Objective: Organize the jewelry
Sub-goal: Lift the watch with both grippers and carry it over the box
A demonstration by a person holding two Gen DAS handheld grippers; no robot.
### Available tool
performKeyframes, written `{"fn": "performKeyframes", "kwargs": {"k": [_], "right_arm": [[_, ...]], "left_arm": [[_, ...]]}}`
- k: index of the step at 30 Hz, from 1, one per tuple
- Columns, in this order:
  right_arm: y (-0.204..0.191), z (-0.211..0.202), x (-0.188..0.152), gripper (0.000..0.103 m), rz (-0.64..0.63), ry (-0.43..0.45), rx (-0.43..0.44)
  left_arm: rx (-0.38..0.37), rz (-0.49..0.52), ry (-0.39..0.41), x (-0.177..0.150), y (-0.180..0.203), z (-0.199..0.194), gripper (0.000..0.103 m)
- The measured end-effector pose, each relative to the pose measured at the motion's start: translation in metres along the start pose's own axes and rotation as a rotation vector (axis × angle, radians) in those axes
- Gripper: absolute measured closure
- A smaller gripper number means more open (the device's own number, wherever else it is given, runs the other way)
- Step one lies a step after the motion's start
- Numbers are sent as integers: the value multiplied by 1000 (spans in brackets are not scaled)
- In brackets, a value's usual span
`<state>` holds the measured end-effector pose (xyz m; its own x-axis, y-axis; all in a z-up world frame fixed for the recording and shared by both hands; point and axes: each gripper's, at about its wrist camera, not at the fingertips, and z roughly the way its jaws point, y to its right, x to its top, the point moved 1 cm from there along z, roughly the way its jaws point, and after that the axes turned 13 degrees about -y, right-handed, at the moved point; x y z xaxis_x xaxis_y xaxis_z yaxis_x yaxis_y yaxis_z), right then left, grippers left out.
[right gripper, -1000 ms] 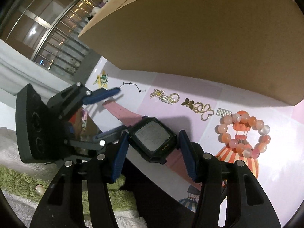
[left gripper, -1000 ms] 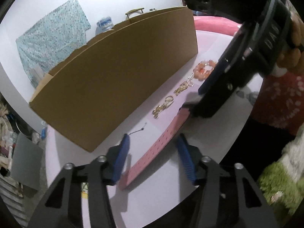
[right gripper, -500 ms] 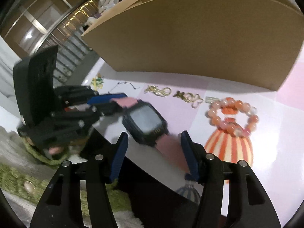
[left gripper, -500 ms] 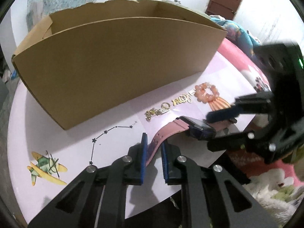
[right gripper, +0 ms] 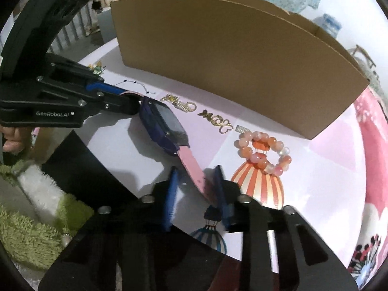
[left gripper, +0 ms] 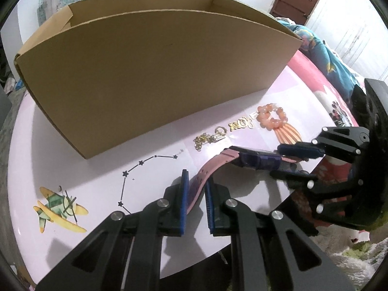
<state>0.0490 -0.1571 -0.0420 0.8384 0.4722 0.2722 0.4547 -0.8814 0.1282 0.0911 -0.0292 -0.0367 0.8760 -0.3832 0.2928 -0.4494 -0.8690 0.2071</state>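
Gripping the pink watch [left gripper: 245, 158] strap (lifted), left gripper [left gripper: 196, 189]; right gripper [right gripper: 196, 181] alongside.

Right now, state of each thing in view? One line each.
left tool: shut on the watch's pink strap end.
right tool: fingers either side of the other strap end; grip cannot be told.
watch: face up, tilted, strap ends at both tools.
cardboard box: open top, upright on the table.
bead bracelet: flat on the table, untouched.
gold pieces: loose in a row before the box.

Matt brown cardboard box [left gripper: 155, 55]; glossy beaded bracelet [right gripper: 263, 152]; smooth pink rubbery watch [right gripper: 167, 128] strap, glassy face
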Motion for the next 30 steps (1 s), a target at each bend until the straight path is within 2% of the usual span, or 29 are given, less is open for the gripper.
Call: {"fn": "performKeyframes", "kwargs": {"k": [1,6,9,13,20,28,30], "right_arm": [[2,-1,0,92,9,4,-7],[3,-4,-1,102,55,47,-57],[0,-9,-3,102,79,72,-83],[1,-16,-6,102,117,101,-98],[7,-46,-18,102,173,188,-146],[8,-108,-20,102,177,358,-273],[12,-120,-11,102,168,409,-299]], "left_arm": [[6,0,3,0,-1,0,91],[58,39,32,-5,4,-6,92],[81,73,59,-6,11,-12,96],[101,103,112,-9,18,-27,97],[94,148,184,-12,36,-53,97],[119,216,359,-13,58,-118,98],[132,228,395,-11,60,-132,98]]}}
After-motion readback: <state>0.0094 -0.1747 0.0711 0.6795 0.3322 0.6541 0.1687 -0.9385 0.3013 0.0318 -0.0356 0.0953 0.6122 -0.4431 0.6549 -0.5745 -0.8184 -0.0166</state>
